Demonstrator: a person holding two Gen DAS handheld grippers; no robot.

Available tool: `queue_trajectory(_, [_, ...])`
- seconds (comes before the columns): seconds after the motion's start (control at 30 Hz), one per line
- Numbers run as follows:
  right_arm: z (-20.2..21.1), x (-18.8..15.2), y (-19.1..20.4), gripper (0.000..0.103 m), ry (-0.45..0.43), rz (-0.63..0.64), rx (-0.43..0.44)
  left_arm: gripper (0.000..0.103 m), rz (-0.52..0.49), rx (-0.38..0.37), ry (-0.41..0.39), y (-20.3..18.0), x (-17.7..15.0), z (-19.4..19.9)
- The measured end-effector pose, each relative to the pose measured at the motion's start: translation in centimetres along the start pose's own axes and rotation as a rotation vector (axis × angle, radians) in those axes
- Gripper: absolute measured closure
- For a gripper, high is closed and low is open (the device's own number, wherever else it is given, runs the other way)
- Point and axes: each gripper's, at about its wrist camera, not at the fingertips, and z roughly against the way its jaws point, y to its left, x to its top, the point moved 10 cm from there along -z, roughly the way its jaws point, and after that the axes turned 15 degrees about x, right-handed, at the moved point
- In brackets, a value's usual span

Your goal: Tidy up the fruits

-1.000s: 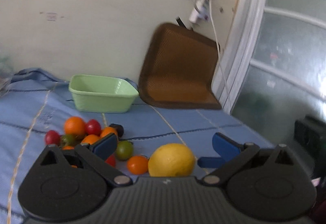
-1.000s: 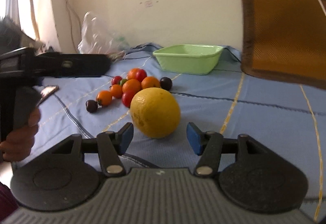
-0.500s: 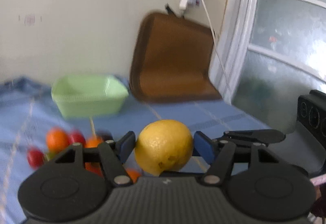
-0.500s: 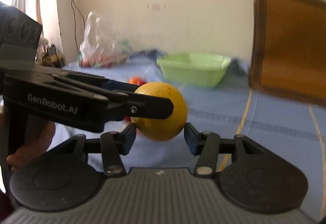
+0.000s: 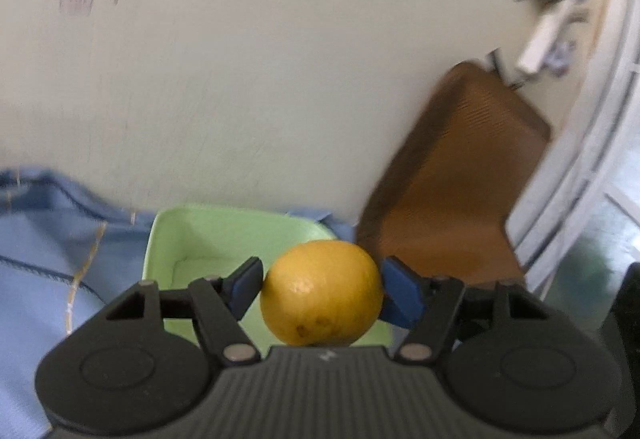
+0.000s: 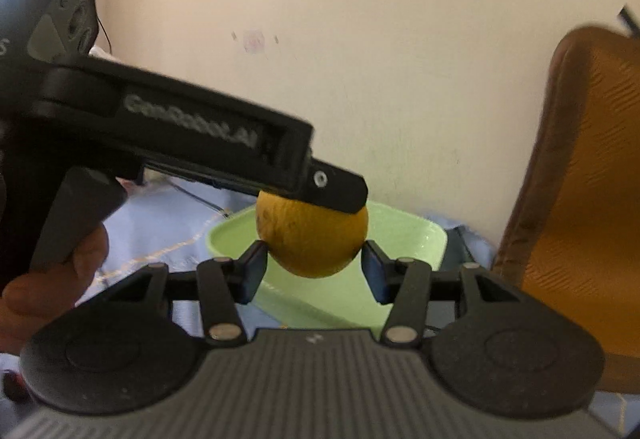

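Note:
A yellow lemon (image 5: 320, 291) hangs in the air, just over the near right part of a pale green basin (image 5: 192, 227). My left gripper (image 5: 322, 279) is shut on it, a blue pad against each side. The right wrist view shows the lemon (image 6: 316, 239) again, with my right gripper (image 6: 313, 259) shut on its lower half above the basin (image 6: 416, 235). There the left gripper's finger (image 6: 336, 191) lies across the lemon's top, coming in from the left. A person's hand (image 6: 52, 287) grips that left tool's handle.
A brown mesh panel (image 5: 460, 191) leans on the wall right of the basin and fills the right edge of the right wrist view (image 6: 592, 199). A blue cloth (image 5: 40, 239) covers the surface. A cream wall stands close behind, with a white door frame (image 5: 592, 159) at right.
Both grippers shut on the lemon beside the small tomatoes, then carried it forward together to above the green basin. The tomatoes have dropped out of view and the wall is closer.

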Motion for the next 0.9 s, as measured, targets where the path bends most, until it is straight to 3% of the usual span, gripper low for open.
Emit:
queue_trajectory(0.13, [-1.8, -0.9, -1.4, 0.048, 0.058, -0.025, 0.009, 0.033, 0.024, 0.007, 0.06, 0.6, -0.8, -2.5])
queue_trajectory(0.3, [-1.4, -0.6, -1.9, 0.046, 0.018, -0.039, -0.016, 0.028, 0.025, 0.018, 0.059, 1.4, -1.4, -2.4])
queue_trajectory(0.4, [0.3, -0.4, -1.2, 0.046, -0.003, -0.059, -0.034, 0.027, 0.08, -0.007, 0.014, 2.1, -0.4, 0.7])
queue_trajectory(0.57, [4.7, -1.1, 1.3, 0.047, -0.046, -0.092, -0.03, 0.02, 0.105, -0.013, -0.126, 3.9, -1.2, 9.8])
queue_trajectory(0.73, [9.8, -4.4, 6.2, 0.047, -0.088, -0.141, 0.015, 0.015, 0.109, 0.09, -0.253, 7.5, -6.3, 17.3])
queue_trajectory(0.9, [12.2, -8.2, 10.8, 0.052, -0.108, -0.176, 0.009, 0.017, 0.129, 0.172, -0.227, 9.8, -12.4, 20.3])
